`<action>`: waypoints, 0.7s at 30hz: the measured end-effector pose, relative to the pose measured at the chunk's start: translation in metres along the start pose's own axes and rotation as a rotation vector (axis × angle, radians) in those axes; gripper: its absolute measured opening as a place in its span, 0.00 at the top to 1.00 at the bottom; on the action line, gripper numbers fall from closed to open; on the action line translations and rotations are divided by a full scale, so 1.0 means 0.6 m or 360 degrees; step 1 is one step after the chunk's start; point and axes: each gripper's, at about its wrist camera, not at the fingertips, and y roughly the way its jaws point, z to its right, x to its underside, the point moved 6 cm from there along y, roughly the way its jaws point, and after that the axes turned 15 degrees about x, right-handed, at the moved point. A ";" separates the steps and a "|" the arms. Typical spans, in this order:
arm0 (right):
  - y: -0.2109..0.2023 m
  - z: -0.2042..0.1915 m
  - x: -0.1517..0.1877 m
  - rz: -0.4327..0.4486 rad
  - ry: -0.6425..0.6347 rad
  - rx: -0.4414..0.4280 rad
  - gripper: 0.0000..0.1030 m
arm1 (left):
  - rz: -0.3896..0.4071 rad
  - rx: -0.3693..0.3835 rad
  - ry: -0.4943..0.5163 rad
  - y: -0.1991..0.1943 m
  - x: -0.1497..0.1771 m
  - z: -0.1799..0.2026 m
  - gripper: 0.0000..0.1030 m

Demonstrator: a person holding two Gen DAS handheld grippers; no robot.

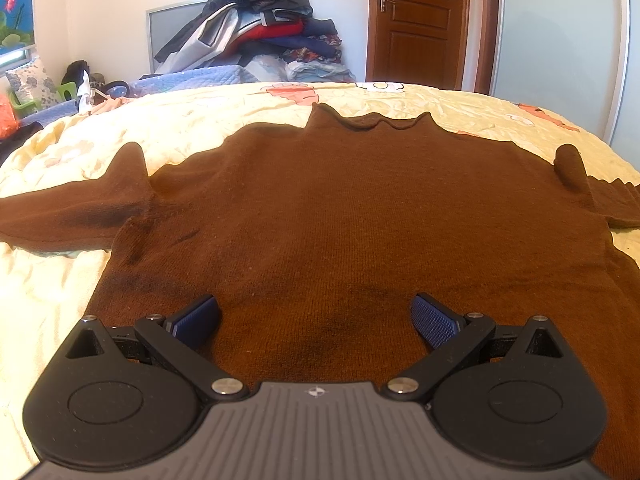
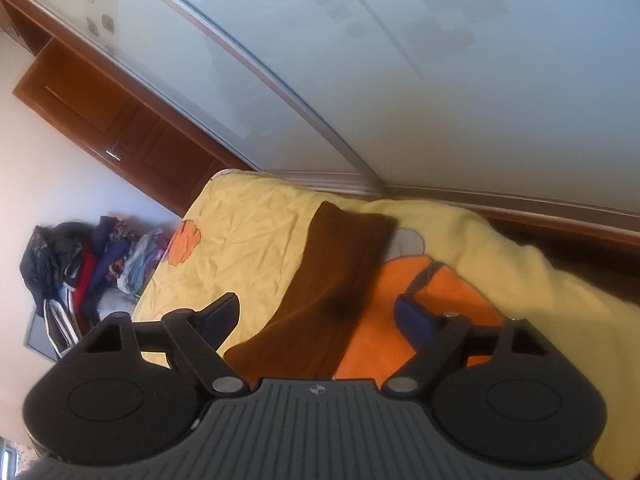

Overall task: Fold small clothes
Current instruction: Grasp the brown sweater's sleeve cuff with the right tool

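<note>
A brown knit sweater (image 1: 340,220) lies flat on the bed, collar (image 1: 368,120) at the far side and both sleeves spread out sideways. My left gripper (image 1: 316,320) hovers open just above the sweater's near hem, its blue pads (image 1: 198,318) wide apart and holding nothing. The right wrist view is rolled to one side. There my right gripper (image 2: 320,316) stands open over the end of a brown sleeve (image 2: 340,252), which lies on the cover between the fingers without touching either pad.
A yellow bed cover (image 1: 200,120) with orange cartoon patches lies under the sweater. A pile of clothes (image 1: 264,28) leans against the far wall. Beyond the bed stand a wooden door (image 1: 420,20) and a pale sliding wardrobe door (image 2: 400,60). The bed's edge drops off near the sleeve.
</note>
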 end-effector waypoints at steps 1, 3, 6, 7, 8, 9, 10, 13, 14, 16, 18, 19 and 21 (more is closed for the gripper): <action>0.007 0.002 0.003 -0.0018 -0.0009 -0.0015 0.17 | 0.0000 0.0001 0.0000 0.000 0.000 0.000 0.00; 0.010 -0.001 -0.003 0.0016 -0.0044 -0.0040 0.21 | 0.0000 0.0001 0.0000 0.000 0.000 0.000 0.00; 0.016 -0.011 -0.007 0.0033 -0.0054 -0.0041 0.40 | 0.0000 0.0000 0.0001 0.000 0.000 0.000 0.00; 0.019 -0.009 -0.009 0.0031 -0.0055 -0.0031 0.46 | 0.0000 0.0001 0.0001 0.000 0.000 0.000 0.00; 0.029 -0.008 -0.016 0.0030 -0.0052 -0.0017 0.60 | 0.0000 0.0001 0.0000 0.000 0.000 0.000 0.00; 0.035 -0.008 -0.016 0.0022 -0.0049 0.0000 0.76 | 0.0000 0.0001 0.0001 0.000 0.000 0.000 0.00; 0.042 -0.006 -0.016 0.0008 -0.0051 0.0016 0.82 | 0.0000 0.0001 0.0000 0.000 0.000 0.001 0.00; 0.036 -0.010 -0.013 0.0054 -0.0072 0.0042 0.87 | 0.0001 0.0003 -0.0001 0.000 0.000 0.001 0.00; 0.024 -0.019 -0.009 0.0096 -0.0073 0.0026 0.87 | 0.0003 0.0006 -0.0004 0.000 0.000 0.000 0.00; -0.017 -0.055 0.008 0.0178 -0.0125 -0.0070 0.87 | 0.0008 0.0012 -0.0012 -0.002 0.000 -0.002 0.00; -0.071 -0.121 0.053 0.0238 -0.0282 -0.0222 0.87 | 0.0011 0.0018 -0.0018 -0.002 -0.001 -0.003 0.00; -0.099 -0.155 0.084 0.0245 -0.0364 -0.0315 0.87 | 0.0014 0.0022 -0.0021 -0.003 -0.001 -0.004 0.00; -0.155 -0.234 0.170 0.0221 -0.0562 -0.0532 0.87 | 0.0017 0.0027 -0.0027 -0.004 -0.001 -0.005 0.00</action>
